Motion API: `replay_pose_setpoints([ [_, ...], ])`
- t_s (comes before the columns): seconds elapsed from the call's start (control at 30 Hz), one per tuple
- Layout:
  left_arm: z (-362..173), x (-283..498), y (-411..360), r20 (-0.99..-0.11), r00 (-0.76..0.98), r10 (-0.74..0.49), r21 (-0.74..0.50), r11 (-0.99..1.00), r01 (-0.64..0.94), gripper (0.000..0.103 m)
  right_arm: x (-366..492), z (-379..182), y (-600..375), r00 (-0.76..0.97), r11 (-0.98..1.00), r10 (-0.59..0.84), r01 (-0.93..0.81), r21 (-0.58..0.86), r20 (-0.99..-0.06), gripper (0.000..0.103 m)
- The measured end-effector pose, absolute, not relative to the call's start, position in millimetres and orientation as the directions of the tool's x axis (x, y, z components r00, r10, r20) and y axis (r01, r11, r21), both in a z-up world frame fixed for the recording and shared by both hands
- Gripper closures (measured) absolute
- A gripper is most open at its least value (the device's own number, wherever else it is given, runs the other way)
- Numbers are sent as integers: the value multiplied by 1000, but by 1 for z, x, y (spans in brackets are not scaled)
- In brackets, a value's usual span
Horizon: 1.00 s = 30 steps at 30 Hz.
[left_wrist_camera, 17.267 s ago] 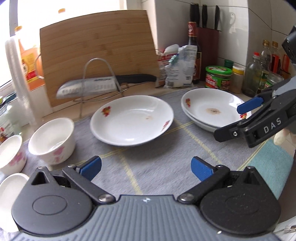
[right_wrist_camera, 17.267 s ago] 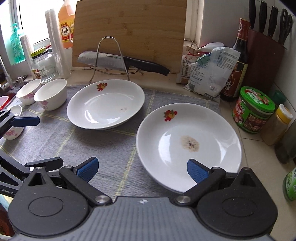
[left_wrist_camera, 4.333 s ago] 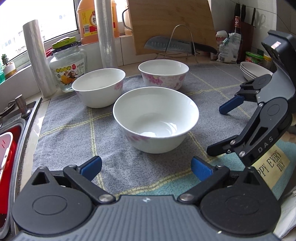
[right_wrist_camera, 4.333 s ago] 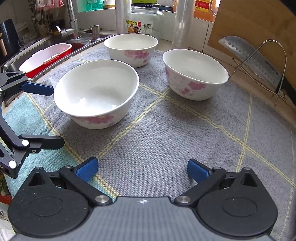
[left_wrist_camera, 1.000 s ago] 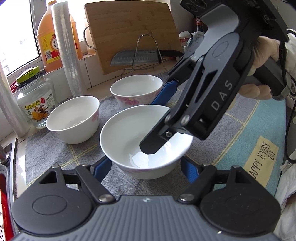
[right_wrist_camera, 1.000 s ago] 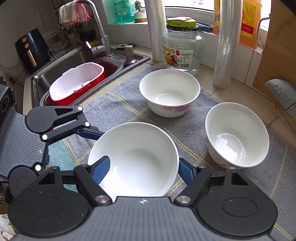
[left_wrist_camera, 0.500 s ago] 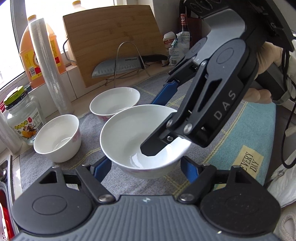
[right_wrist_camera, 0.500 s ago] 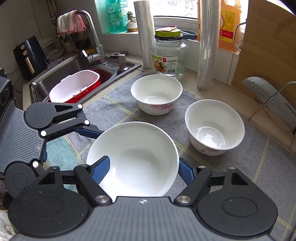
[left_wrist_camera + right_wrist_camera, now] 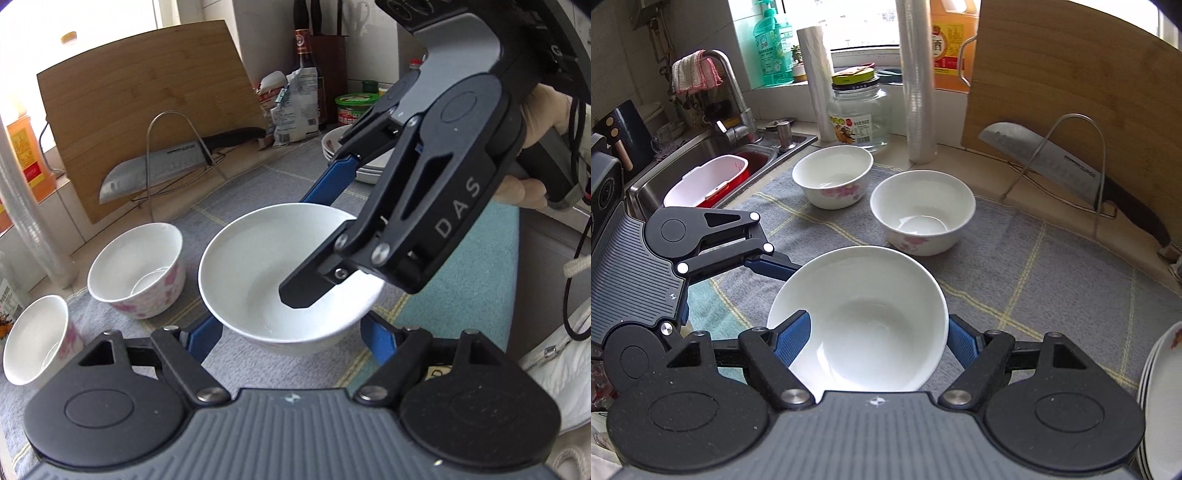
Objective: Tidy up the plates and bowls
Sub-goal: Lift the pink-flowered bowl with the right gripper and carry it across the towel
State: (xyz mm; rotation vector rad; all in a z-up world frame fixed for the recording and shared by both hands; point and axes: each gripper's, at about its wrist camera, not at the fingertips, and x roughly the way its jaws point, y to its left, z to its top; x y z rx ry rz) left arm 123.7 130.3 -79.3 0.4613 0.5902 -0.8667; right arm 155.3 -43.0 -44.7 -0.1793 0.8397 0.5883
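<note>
A big plain white bowl (image 9: 255, 269) (image 9: 864, 314) hangs between both grippers, just over the grey mat (image 9: 258, 184). My left gripper (image 9: 290, 338) is shut on it, a blue pad on each side of the wall. My right gripper (image 9: 877, 339) grips it too, one pad inside the rim and one outside. In the left wrist view the right gripper (image 9: 314, 236) reaches in from the right, held by a person's hand. In the right wrist view the left gripper (image 9: 746, 295) comes in from the left. Two smaller flowered bowls (image 9: 833, 177) (image 9: 923, 210) stand on the mat. Stacked plates (image 9: 340, 147) (image 9: 1160, 387) sit at the right.
A bamboo cutting board (image 9: 140, 122) leans at the back behind a wire rack holding a cleaver (image 9: 1045, 162). A sink with a red tub (image 9: 709, 181) lies at the left. A glass jar (image 9: 858, 114), film rolls (image 9: 918, 92), bottles and a green-lidded jar (image 9: 356, 107) line the counter's back.
Both grippers have carried the big bowl rightward across the mat, away from the sink and toward the stacked plates. The two small bowls have stayed put and now lie further left.
</note>
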Motion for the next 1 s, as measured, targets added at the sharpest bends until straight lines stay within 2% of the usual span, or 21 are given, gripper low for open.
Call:
replay_pose_setpoints([
  [0.47, -93, 141, 79, -656, 467, -593, 129, 521, 844, 22, 160, -58, -96, 556, 880, 356, -470, 69, -751, 19],
  [1.0, -106, 150, 73, -675, 461, -576, 119, 532, 838, 22, 174, -73, -98, 545, 883, 345, -465, 66, -764, 19],
])
